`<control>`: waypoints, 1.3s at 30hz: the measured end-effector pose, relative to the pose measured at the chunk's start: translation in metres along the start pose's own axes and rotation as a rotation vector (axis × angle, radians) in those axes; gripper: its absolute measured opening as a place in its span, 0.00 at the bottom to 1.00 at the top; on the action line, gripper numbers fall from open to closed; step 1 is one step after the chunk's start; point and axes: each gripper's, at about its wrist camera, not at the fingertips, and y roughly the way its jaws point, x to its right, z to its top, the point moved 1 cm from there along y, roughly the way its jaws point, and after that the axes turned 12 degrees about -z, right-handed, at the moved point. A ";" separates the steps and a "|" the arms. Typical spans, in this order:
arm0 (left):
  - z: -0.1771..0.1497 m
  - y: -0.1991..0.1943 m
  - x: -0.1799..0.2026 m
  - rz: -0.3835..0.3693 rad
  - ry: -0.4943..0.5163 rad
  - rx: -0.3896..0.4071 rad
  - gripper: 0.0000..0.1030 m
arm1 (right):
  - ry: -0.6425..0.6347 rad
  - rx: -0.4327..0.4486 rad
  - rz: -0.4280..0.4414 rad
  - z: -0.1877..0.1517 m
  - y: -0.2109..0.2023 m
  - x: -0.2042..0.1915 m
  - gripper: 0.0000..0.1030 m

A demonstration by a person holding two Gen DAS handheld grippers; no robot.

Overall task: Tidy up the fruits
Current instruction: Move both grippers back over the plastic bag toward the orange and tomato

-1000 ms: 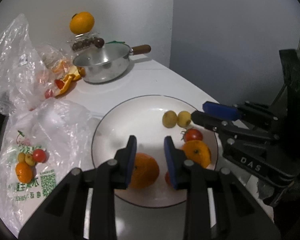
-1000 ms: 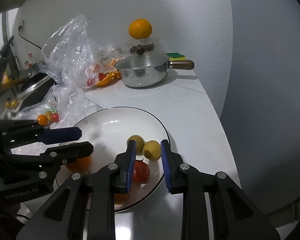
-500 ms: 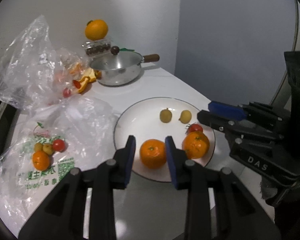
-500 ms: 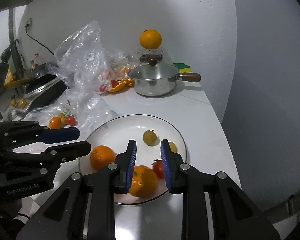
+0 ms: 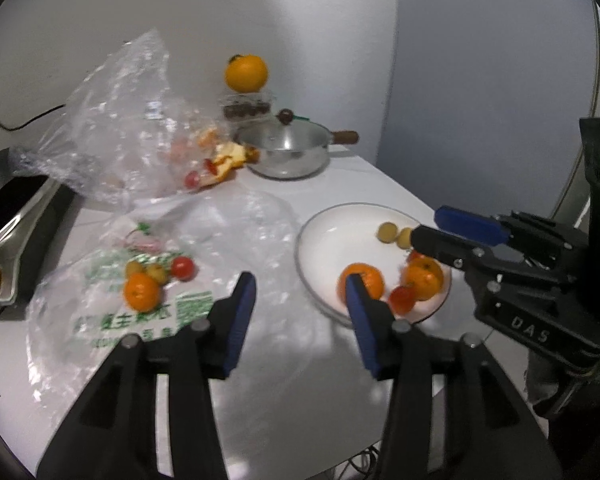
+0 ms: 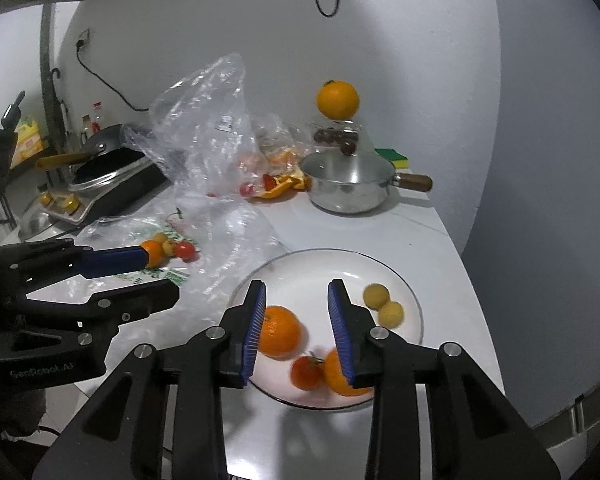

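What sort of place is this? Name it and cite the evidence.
Most likely a home kitchen counter: a steel saucepan by the wall, a frying pan on a cooker, and a dish sponge.

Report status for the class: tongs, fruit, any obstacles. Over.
Left tongs and right tongs opening, nothing held. Plate holds two oranges, tomato, two yellow fruits. More fruit on plastic bag. Nothing blocking.

right finger hides orange point(image 6: 342, 376) (partly), tomato point(image 6: 306, 372) blurred
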 end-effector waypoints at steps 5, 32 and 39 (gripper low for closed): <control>-0.009 -0.019 -0.018 0.026 -0.025 0.011 0.47 | -0.016 0.005 0.015 0.004 -0.004 -0.022 0.33; -0.043 -0.055 -0.104 0.118 -0.135 0.046 0.47 | -0.130 -0.007 0.080 0.019 0.006 -0.108 0.33; -0.042 -0.035 -0.119 0.119 -0.159 0.009 0.47 | -0.130 -0.035 0.091 0.019 0.026 -0.112 0.34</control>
